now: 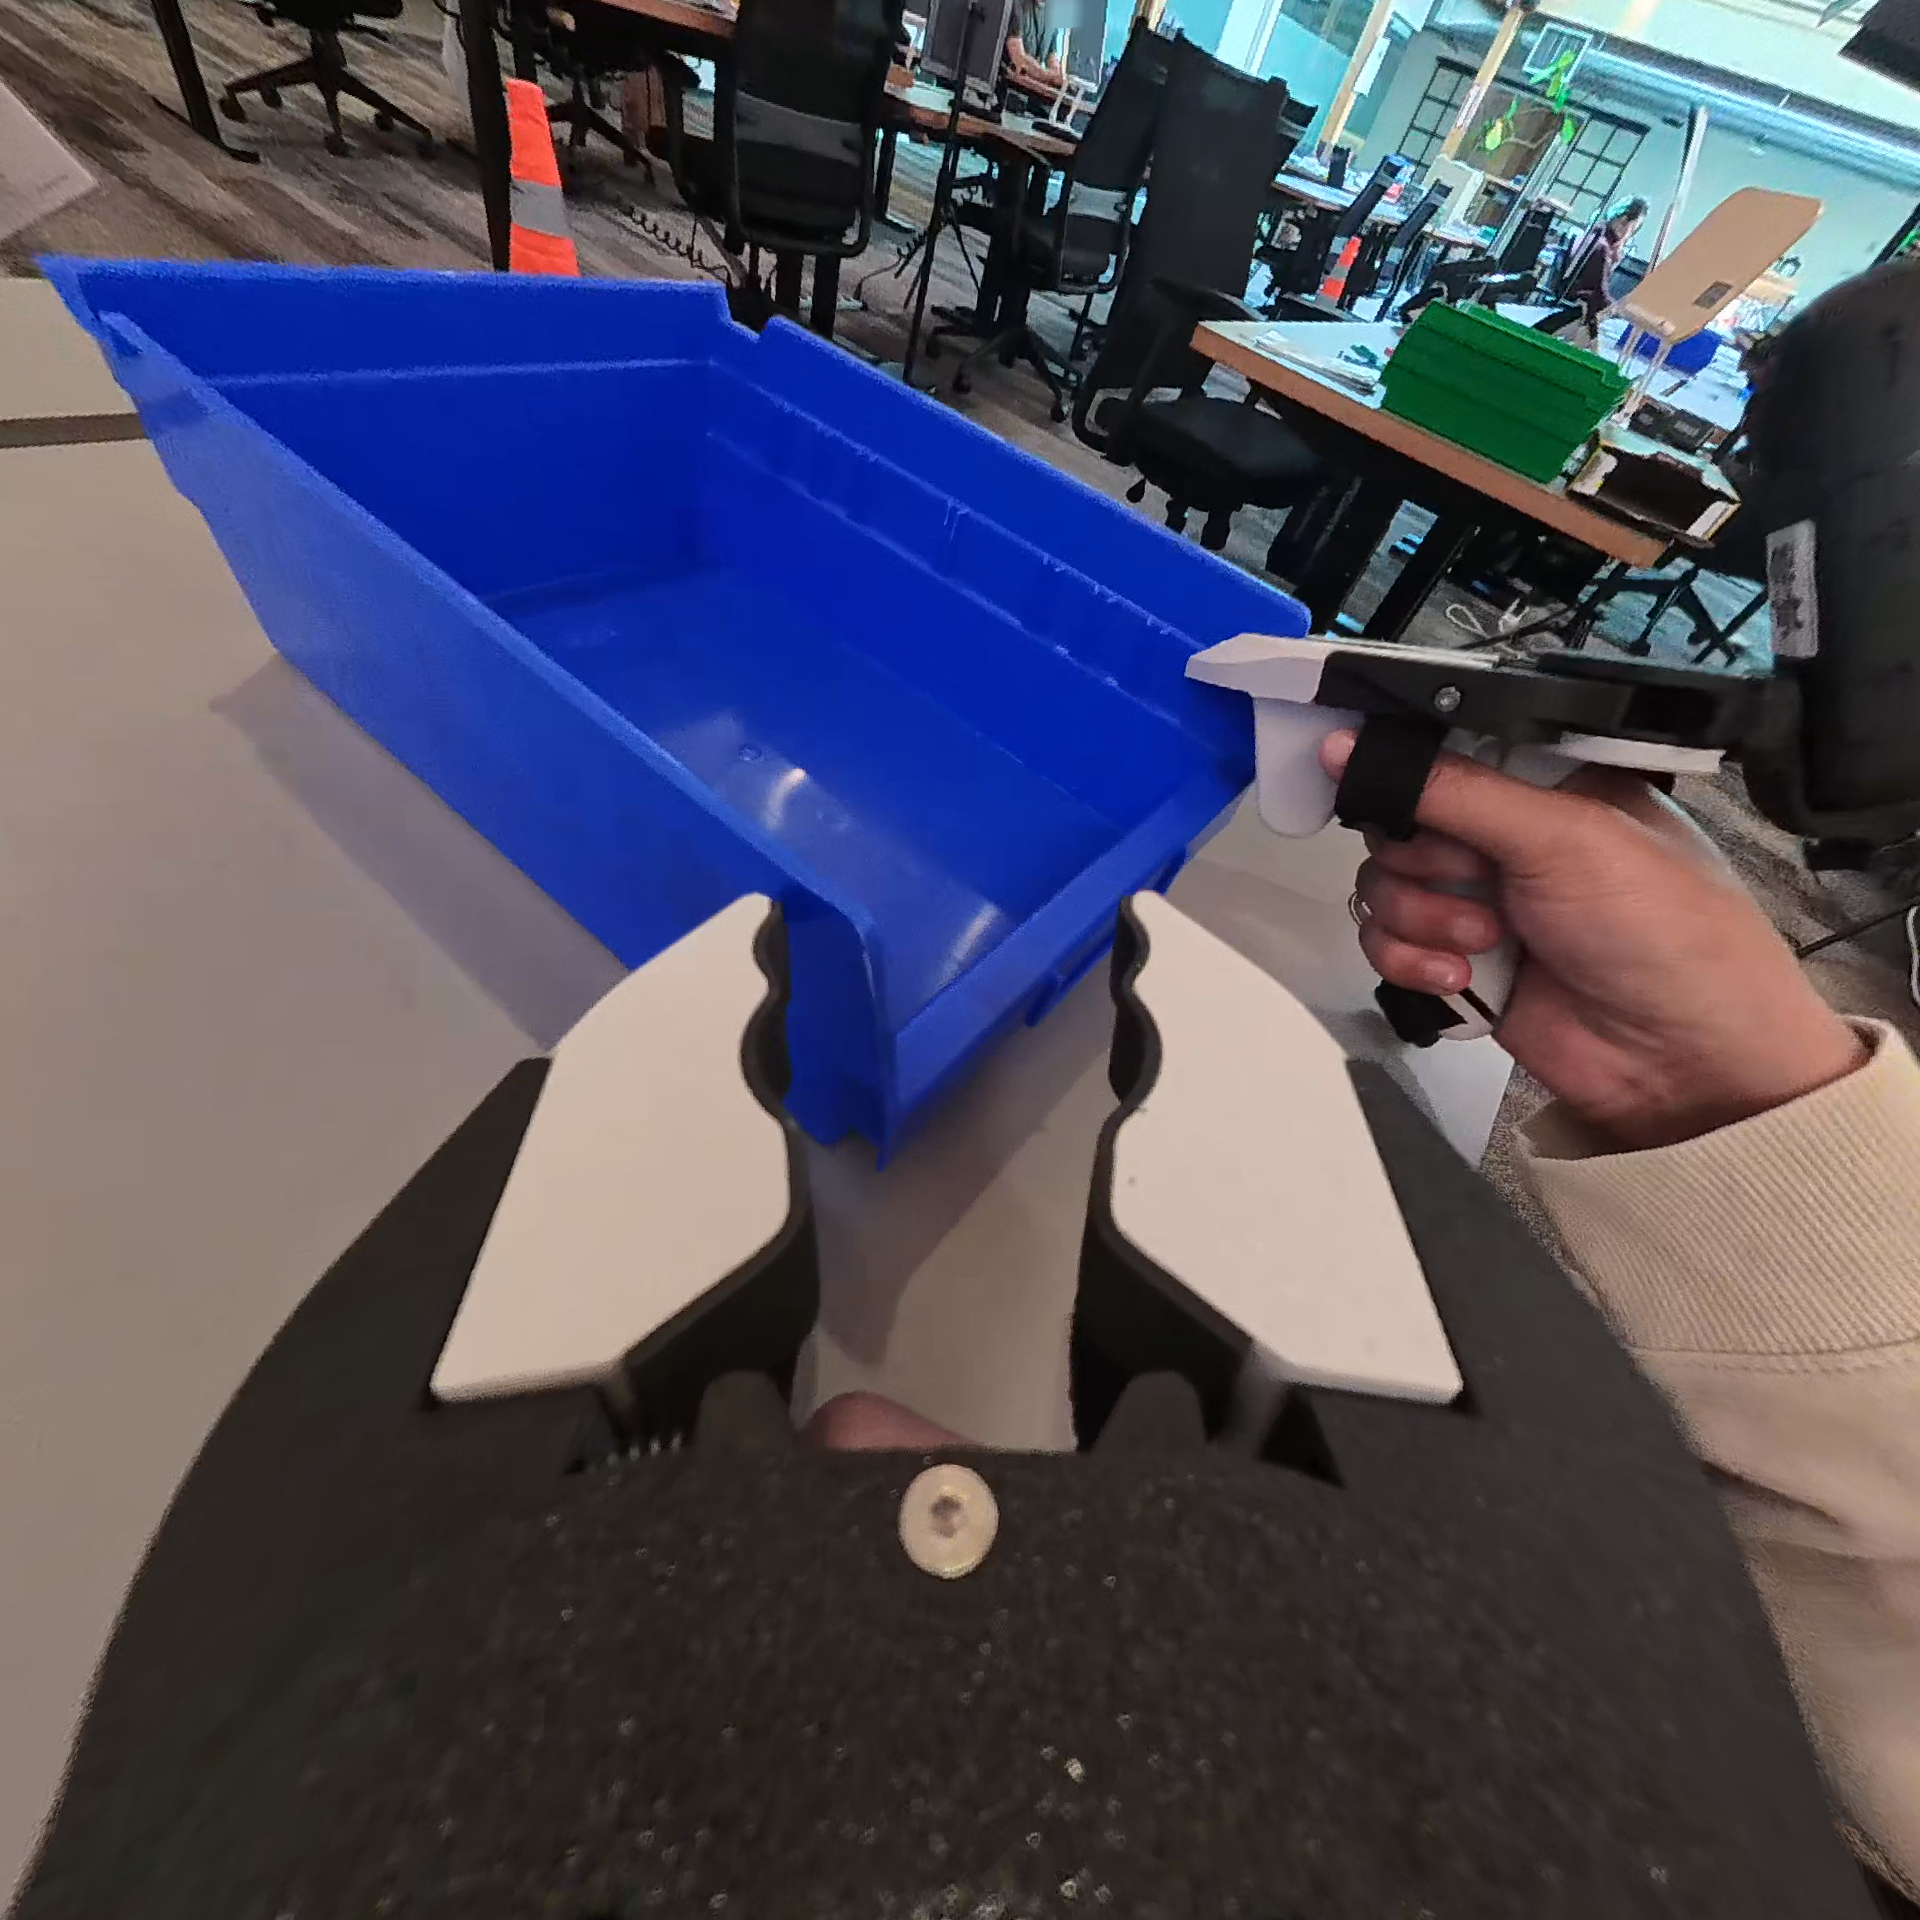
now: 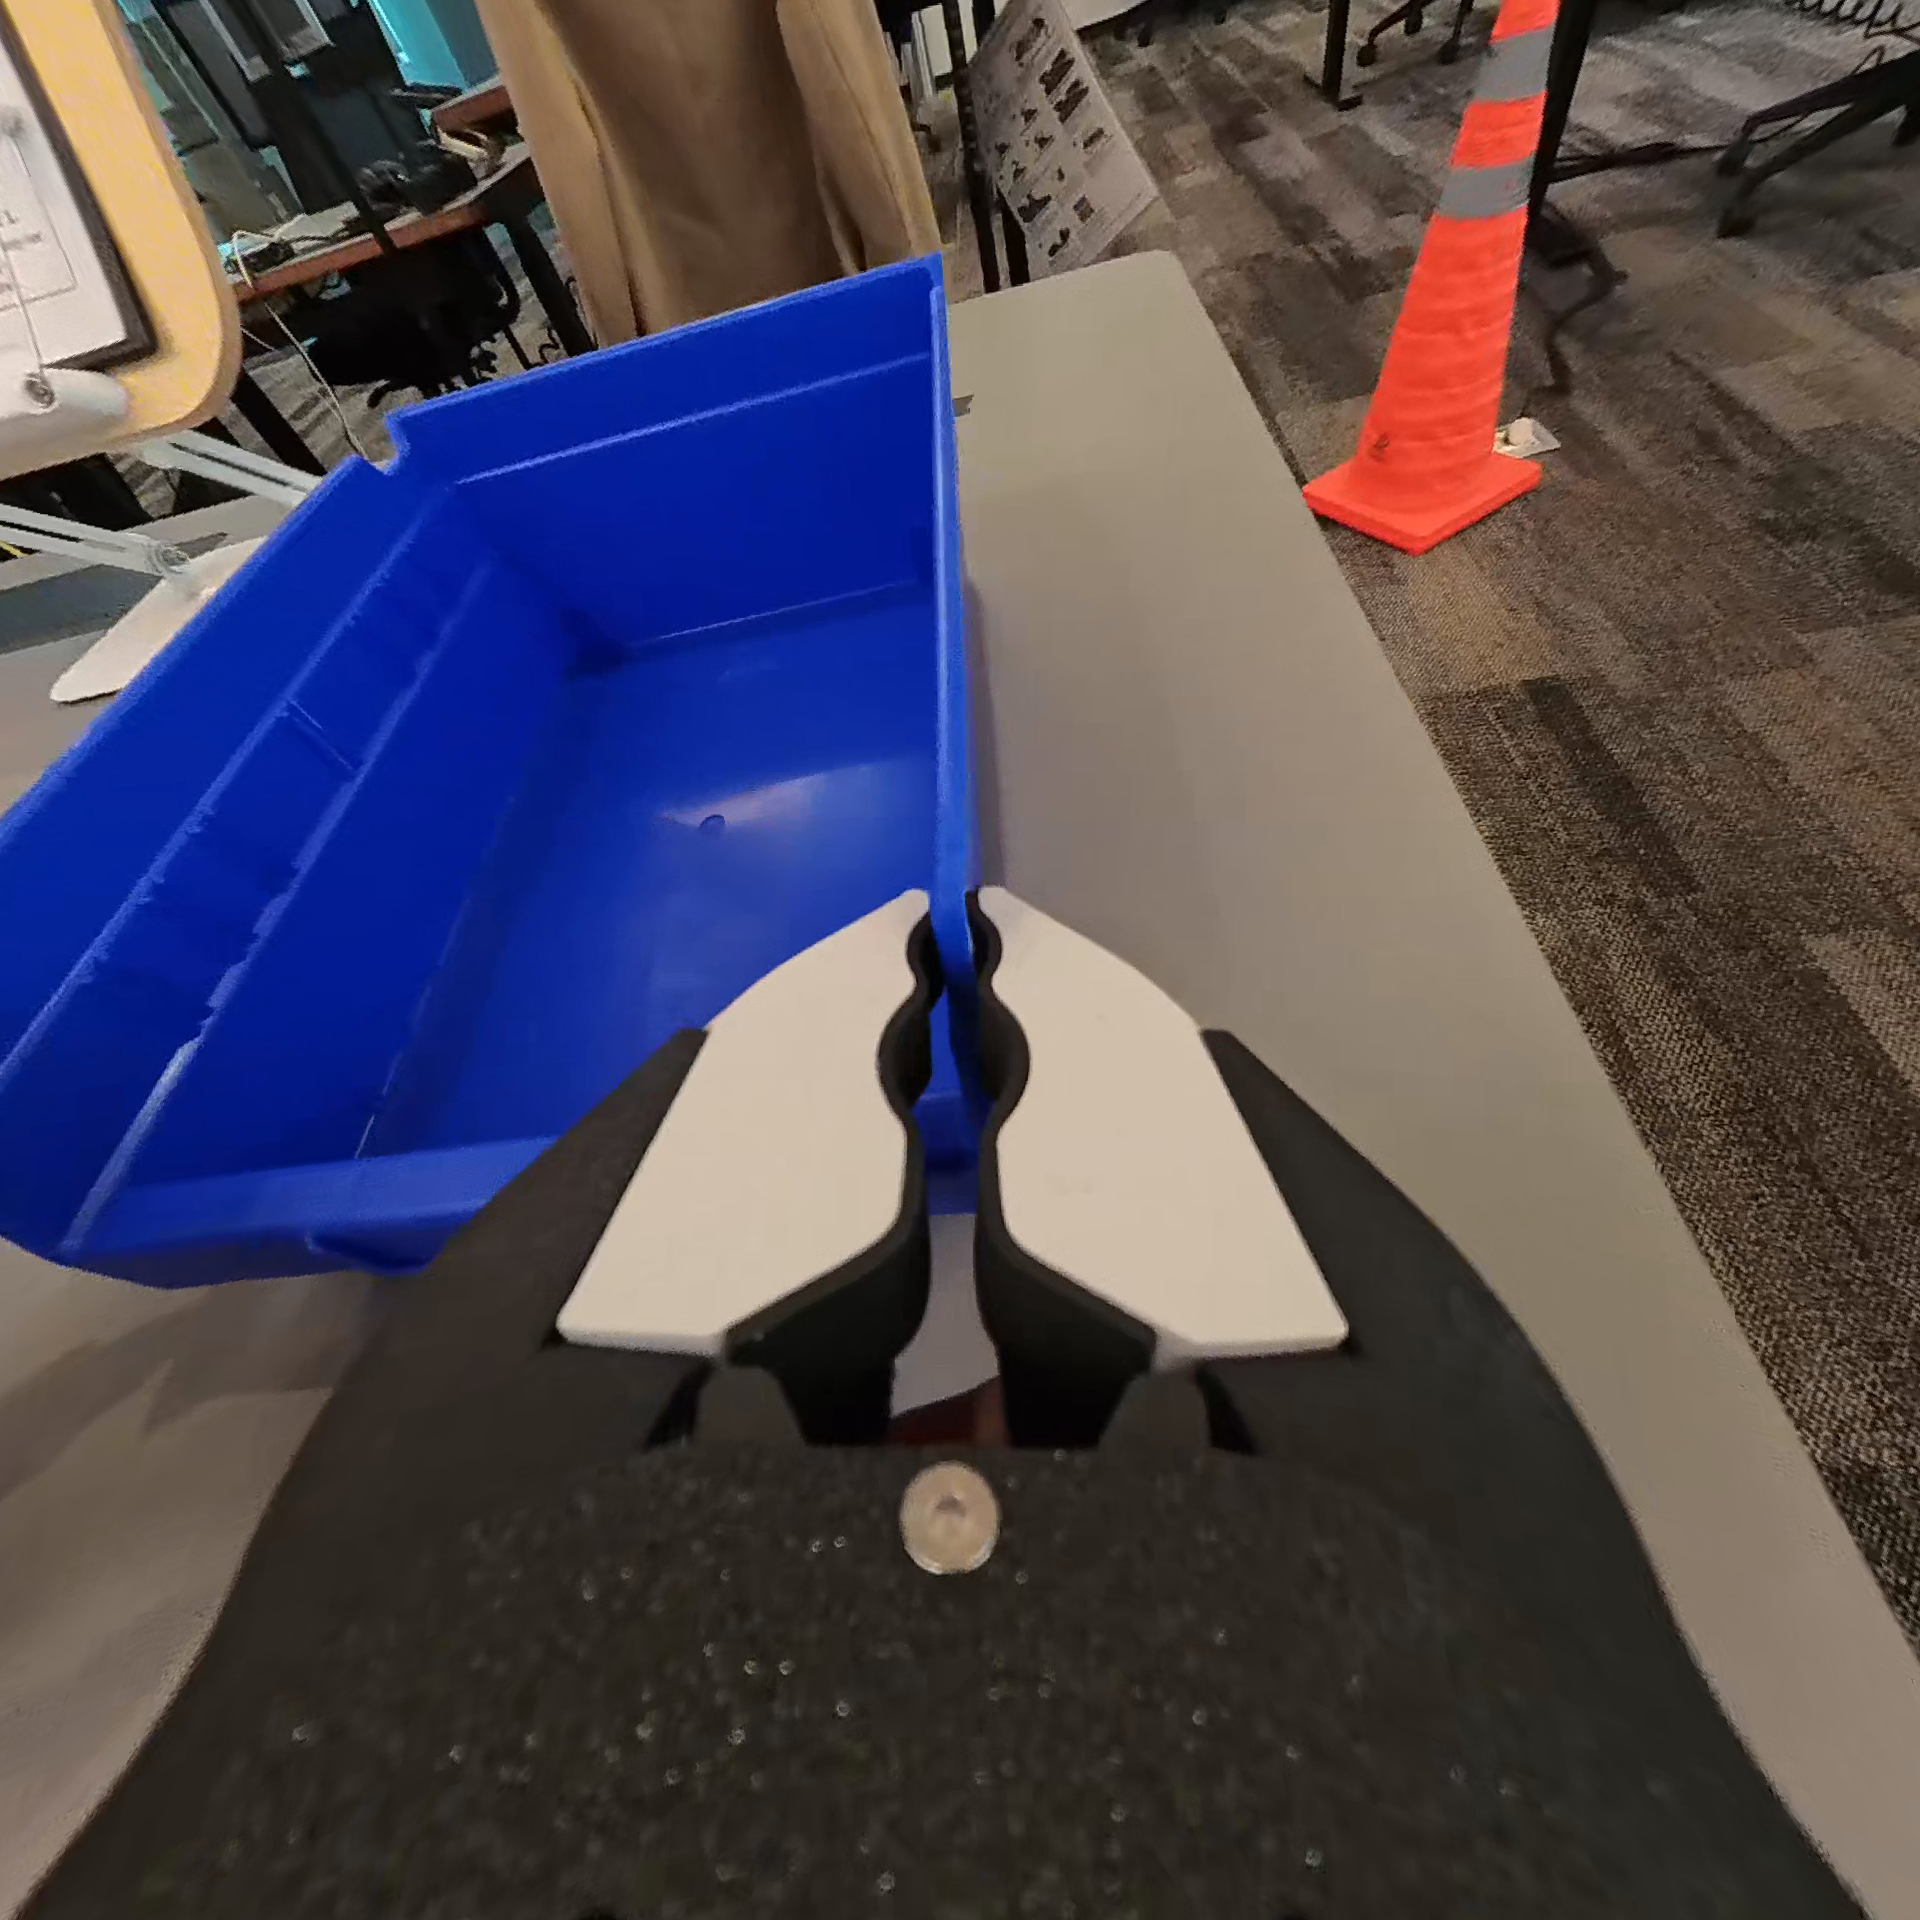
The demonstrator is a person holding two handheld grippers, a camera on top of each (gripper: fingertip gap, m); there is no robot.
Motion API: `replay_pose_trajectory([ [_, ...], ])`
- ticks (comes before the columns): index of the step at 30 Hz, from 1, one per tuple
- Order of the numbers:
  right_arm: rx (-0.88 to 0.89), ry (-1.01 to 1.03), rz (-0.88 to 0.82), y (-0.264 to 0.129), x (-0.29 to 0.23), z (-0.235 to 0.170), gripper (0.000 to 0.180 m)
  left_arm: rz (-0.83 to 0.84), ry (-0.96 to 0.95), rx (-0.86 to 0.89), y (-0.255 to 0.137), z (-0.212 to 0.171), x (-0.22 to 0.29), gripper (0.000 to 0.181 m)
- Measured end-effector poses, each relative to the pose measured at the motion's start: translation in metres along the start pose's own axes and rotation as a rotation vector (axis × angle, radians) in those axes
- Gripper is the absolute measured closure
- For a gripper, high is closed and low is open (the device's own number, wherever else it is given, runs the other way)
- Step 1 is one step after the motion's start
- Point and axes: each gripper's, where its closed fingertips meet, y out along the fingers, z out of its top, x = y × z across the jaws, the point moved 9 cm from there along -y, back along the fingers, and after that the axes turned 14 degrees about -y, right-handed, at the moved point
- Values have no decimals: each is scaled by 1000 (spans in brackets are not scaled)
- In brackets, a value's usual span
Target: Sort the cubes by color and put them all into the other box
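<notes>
Open office: grey patterned carpet, orange cone, black chairs, wooden desks, glazed far wall.

The blue box looks like smooth, glossy plastic, the table matt grey, and the right gripper grainy black with smooth, matt pale fingers.

blue box left wall cut off | box underside hidden | background desks blurred
</notes>
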Motion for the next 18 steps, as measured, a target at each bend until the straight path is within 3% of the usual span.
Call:
replay_pose_trajectory([
  [3,-11,-15,-15,0,-2,1,176,31,1,-11,-6,1,-8,126],
  [6,-5,-62,-155,-19,-6,9,150,100,80,-5,-38,11,-25,122],
  [8,82,-69,-202,-44,-23,20,145,208,170,24,-75,18,-46,122],
  [10,193,-15,-38,-61,-64,31,143,303,212,56,-119,22,-70,123],
  [14,222,112,479,-68,-194,27,142,436,163,121,-210,6,-114,126],
  [18,256,-83,461,-57,-281,15,140,504,120,197,-274,-19,-136,135],
])
